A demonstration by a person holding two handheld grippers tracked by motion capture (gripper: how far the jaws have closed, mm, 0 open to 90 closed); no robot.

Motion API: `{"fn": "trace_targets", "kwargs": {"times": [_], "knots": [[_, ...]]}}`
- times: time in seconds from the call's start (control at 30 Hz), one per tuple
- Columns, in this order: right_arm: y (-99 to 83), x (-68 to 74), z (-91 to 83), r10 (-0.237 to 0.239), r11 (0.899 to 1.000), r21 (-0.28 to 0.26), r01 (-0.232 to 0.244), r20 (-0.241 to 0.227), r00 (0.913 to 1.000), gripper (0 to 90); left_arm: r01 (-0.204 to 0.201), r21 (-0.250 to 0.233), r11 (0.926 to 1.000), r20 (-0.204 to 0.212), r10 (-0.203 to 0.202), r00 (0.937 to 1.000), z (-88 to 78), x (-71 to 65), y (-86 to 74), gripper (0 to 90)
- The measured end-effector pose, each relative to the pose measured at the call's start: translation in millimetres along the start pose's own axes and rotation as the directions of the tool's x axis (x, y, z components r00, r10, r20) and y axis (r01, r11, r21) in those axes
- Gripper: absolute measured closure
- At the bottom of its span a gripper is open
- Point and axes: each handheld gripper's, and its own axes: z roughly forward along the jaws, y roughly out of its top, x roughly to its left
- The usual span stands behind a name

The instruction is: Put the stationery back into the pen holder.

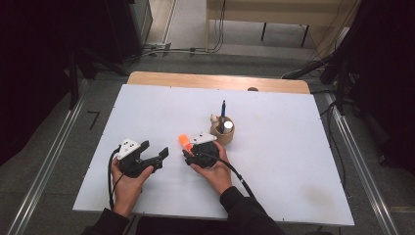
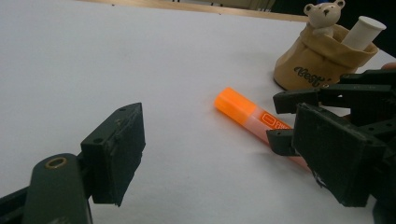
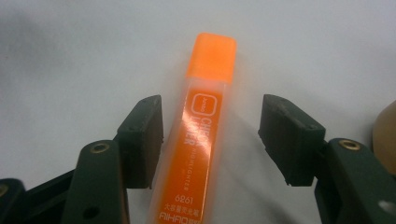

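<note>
An orange highlighter [image 1: 185, 142] lies flat on the white table sheet [image 1: 274, 161], its cap pointing away from the person. My right gripper [image 1: 189, 149] sits low over it, jaws open on either side of the barrel [image 3: 205, 93]. In the right gripper view the left pad [image 3: 142, 135] is close beside the barrel and the right pad [image 3: 285, 135] stands clearly apart. My left gripper [image 1: 155, 149] rests to the left, open and empty. From the left gripper view the highlighter [image 2: 238, 106] runs in between the right gripper's fingers [image 2: 299, 99].
A tan pouch-shaped pen holder [image 1: 224, 131] with a small bear figure [image 2: 324, 14] stands just behind the right gripper; it holds a blue pen [image 1: 223, 108] and a white tube [image 2: 362, 30]. A wooden table edge [image 1: 215, 79] runs along the far side.
</note>
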Motion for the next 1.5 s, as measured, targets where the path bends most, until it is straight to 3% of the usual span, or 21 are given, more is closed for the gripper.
{"fn": "trace_targets", "kwargs": {"times": [0.5, 1.07, 1.2, 1.5], "knots": [[2.6, 3.2, 4.1, -0.025, 0.999, 0.029, 0.026, -0.021, 0.9994, 54.9, 0.002, 0.002, 1.0000, 0.002, -0.002, 1.0000, 1.4, -1.0, -0.4, 18.0], [2.8, 1.5, 4.2, 0.006, 1.000, 0.029, -0.005, -0.025, 0.9997, 62.7, 0.011, 0.001, 0.9999, 0.006, -0.011, 0.9999, 0.4, -1.3, -0.5, 18.0], [2.2, 3.7, 2.2, -0.019, 1.000, 0.005, 0.019, -0.017, 0.9997, 62.9, 0.010, 0.002, 0.9999, 0.007, -0.010, 0.9999, 0.2, -1.5, -0.6, 18.0], [6.7, 1.2, -8.9, -0.019, 0.999, -0.041, 0.018, -0.027, 0.9995, 63.0, 0.028, 0.007, 0.9996, 0.020, -0.028, 0.9994, 0.6, -1.1, -0.8, 18.0]]}}
